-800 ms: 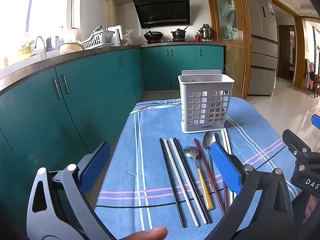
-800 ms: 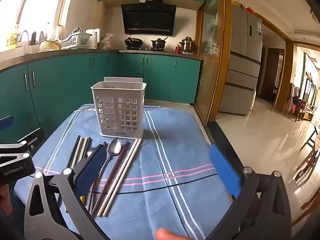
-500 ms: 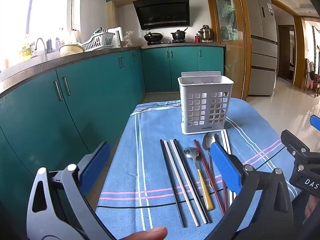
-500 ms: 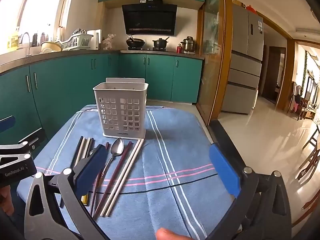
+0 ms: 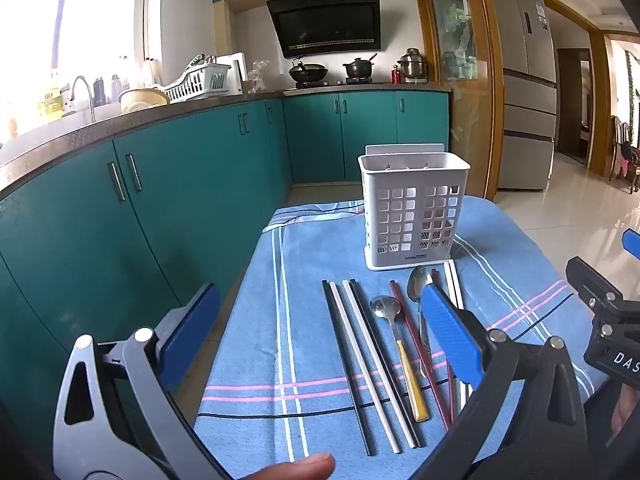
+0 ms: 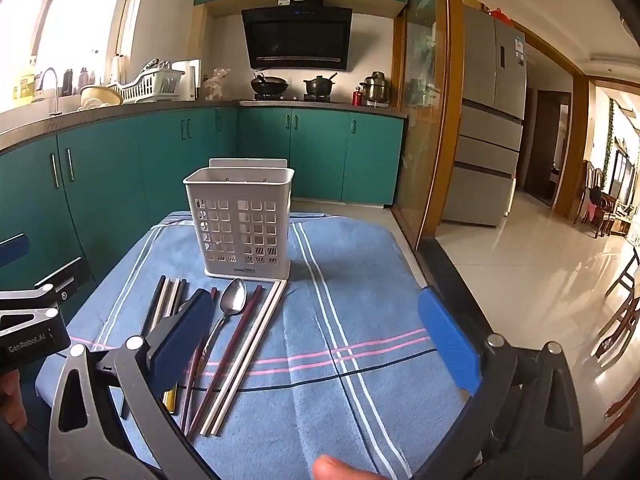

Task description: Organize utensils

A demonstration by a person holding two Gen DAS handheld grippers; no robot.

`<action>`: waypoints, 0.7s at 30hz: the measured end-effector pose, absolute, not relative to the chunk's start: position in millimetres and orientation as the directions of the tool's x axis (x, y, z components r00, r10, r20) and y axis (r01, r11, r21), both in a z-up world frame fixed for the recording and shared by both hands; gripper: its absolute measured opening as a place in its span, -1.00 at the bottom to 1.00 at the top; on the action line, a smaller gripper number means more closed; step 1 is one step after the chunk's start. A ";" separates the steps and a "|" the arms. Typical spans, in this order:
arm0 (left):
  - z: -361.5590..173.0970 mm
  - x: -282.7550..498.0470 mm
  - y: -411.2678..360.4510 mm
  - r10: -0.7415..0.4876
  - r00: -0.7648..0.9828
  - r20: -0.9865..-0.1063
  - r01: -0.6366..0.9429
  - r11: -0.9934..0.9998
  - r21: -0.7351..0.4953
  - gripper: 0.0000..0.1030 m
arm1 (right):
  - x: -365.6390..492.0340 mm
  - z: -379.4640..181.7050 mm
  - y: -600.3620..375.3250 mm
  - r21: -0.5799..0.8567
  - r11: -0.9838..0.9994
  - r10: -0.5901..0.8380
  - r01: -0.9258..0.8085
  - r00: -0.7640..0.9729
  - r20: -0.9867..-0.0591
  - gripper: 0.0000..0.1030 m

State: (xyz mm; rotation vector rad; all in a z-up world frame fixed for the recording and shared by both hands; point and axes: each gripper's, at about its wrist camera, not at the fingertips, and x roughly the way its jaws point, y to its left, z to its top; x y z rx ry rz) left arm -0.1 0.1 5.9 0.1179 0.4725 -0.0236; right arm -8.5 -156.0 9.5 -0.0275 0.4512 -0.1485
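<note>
On the blue striped cloth (image 5: pixel 312 344), chopsticks (image 5: pixel 372 364) and two spoons (image 5: pixel 386 308) lie side by side just before the empty white utensil caddy (image 5: pixel 412 216). Left gripper (image 5: pixel 320 332) and right gripper (image 6: pixel 316 332) hover wide apart, holding nothing.

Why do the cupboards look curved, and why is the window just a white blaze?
In the left wrist view the fisheye lens bows the teal cabinets and the window is blown out by daylight. In the right wrist view the floor glares, while the white basket stays sharp.
</note>
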 end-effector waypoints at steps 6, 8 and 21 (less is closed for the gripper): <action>3.2 1.6 0.0 0.004 0.887 -0.462 0.051 0.993 0.106 0.92 | -8.1 9.8 -159.2 -0.055 0.988 -0.151 0.141 0.889 -0.433 0.94; 5.9 2.0 0.8 0.001 0.887 -0.462 0.055 0.993 0.107 0.92 | -8.0 11.6 -159.8 -0.055 0.989 -0.149 0.139 0.888 -0.434 0.94; 5.5 0.0 -2.4 0.000 0.885 -0.465 0.057 0.993 0.108 0.92 | -9.5 13.6 -159.9 -0.056 0.989 -0.147 0.136 0.888 -0.435 0.94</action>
